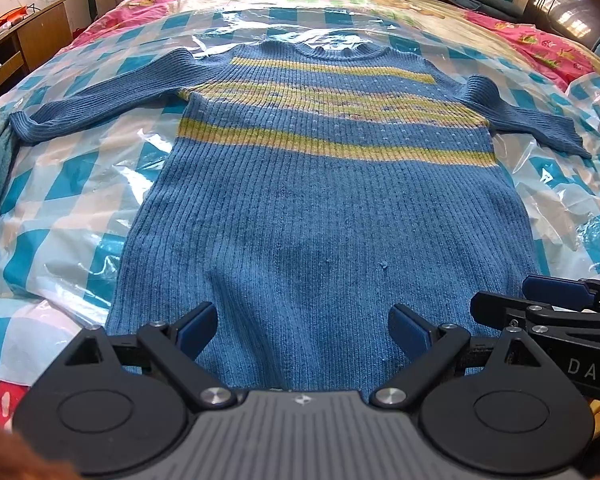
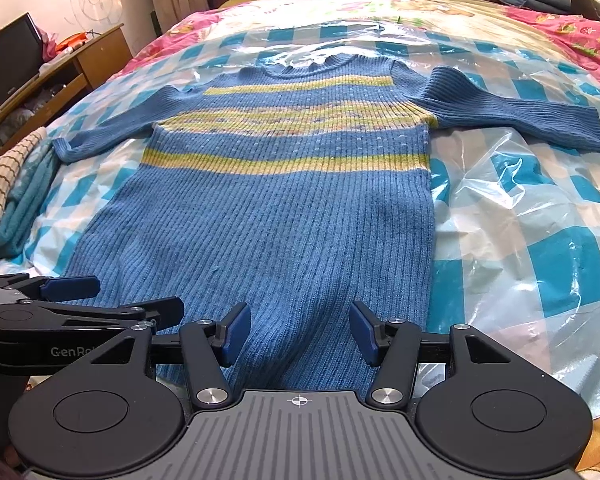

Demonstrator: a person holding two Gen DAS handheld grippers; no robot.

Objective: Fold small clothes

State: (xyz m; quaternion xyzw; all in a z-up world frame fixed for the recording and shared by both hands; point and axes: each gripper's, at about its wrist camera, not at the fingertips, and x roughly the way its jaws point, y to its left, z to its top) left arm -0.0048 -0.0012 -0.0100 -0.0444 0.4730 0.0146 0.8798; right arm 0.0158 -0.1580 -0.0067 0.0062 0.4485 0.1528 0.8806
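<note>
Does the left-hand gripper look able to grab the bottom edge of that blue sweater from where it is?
Probably yes. The left gripper has its jaws open right over the hem of the sweater, which lies flat on the plastic sheet. Nothing sits between them; the right gripper is off to the side.

A sweater (image 1: 320, 200) lies flat on a plastic sheet (image 1: 80, 200) spread over the bed (image 2: 572, 32) — collar at the far end, sleeves out to both sides. Folded cloths (image 2: 8, 192) sit left of it, with a desk (image 2: 60, 68) beyond — both grippers side by side at its near hem.
</note>
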